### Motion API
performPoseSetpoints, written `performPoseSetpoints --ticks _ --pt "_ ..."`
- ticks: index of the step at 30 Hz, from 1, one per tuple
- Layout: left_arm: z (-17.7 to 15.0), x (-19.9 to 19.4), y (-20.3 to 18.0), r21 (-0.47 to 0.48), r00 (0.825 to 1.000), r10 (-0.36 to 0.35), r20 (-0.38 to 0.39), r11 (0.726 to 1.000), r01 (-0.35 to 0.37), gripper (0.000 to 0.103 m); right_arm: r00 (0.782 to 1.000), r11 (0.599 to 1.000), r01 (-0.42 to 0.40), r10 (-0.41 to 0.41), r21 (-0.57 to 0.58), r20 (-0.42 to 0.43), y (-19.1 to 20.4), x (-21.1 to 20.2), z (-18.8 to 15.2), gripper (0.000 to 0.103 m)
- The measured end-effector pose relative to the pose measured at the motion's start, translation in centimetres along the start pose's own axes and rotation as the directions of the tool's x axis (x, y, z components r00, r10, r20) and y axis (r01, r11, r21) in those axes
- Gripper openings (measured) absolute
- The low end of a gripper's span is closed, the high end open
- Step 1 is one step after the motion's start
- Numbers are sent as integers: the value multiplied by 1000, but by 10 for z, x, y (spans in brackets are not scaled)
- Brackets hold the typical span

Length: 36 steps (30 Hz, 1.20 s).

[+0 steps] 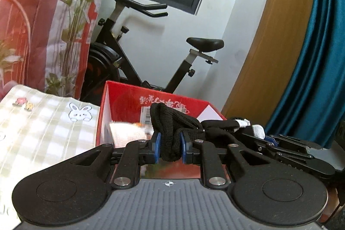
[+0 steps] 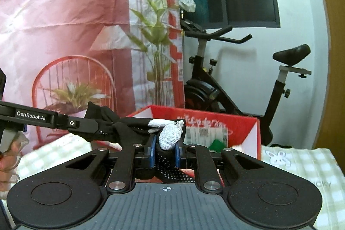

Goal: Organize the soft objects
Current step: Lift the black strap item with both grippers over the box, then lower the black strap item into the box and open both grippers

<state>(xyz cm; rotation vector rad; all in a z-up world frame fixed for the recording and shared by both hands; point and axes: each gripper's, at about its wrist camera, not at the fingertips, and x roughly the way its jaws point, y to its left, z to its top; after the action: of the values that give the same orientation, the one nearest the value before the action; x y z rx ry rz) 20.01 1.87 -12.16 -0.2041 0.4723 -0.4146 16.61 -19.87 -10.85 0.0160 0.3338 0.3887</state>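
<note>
A black knit glove with white fingertips is held between both grippers above a red box. My left gripper [image 1: 169, 147] is shut on the glove's black cuff end [image 1: 167, 128]. My right gripper [image 2: 165, 153] is shut on the glove's finger end, where a white fingertip [image 2: 170, 135] shows. In the left wrist view the right gripper [image 1: 286, 143] comes in from the right. In the right wrist view the left gripper [image 2: 84, 124] comes in from the left, pinching the black cuff [image 2: 101, 115]. The open red box [image 1: 151, 105] [image 2: 215, 120] lies just beyond and holds some items.
A checked cloth with a rabbit print [image 1: 43, 122] [image 2: 301, 165] covers the surface beside the box. A black exercise bike [image 1: 133, 51] [image 2: 237, 83] stands behind. A red printed backdrop [image 2: 75, 25] hangs at the left, a blue curtain [image 1: 319, 57] at the right.
</note>
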Motion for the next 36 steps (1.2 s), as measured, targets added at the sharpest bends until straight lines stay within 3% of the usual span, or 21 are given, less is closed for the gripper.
performPoseSetpoints --ticks 5,11,17,22,25,27,32,36 --pt "5 39 13 -75 989 -20 -148 997 9 20 994 1000 8 -6 19 -107 -9 33 8 15" --pt "16 76 17 -66 984 10 -177 998 -22 20 978 999 43 -37 27 -205 -18 78 5 15" --pt "26 111 25 -22 974 106 -201 993 -112 20 960 994 92 -72 64 -270 -32 123 9 15" --pt "29 120 31 5 966 158 -204 987 -160 20 953 994 101 -84 41 -292 -29 145 12 15" --pt "28 115 32 24 965 154 -210 988 -152 21 949 995 97 -96 -11 -302 -19 146 12 16" --pt "28 108 32 38 966 143 -217 990 -138 27 948 996 83 -83 -13 -306 -19 142 12 17" --pt "27 88 30 74 968 142 -208 989 -129 70 951 996 82 -70 27 -301 -32 119 15 29" --pt "29 69 22 114 969 171 -177 982 -153 92 951 994 103 -88 35 -298 -37 99 18 37"
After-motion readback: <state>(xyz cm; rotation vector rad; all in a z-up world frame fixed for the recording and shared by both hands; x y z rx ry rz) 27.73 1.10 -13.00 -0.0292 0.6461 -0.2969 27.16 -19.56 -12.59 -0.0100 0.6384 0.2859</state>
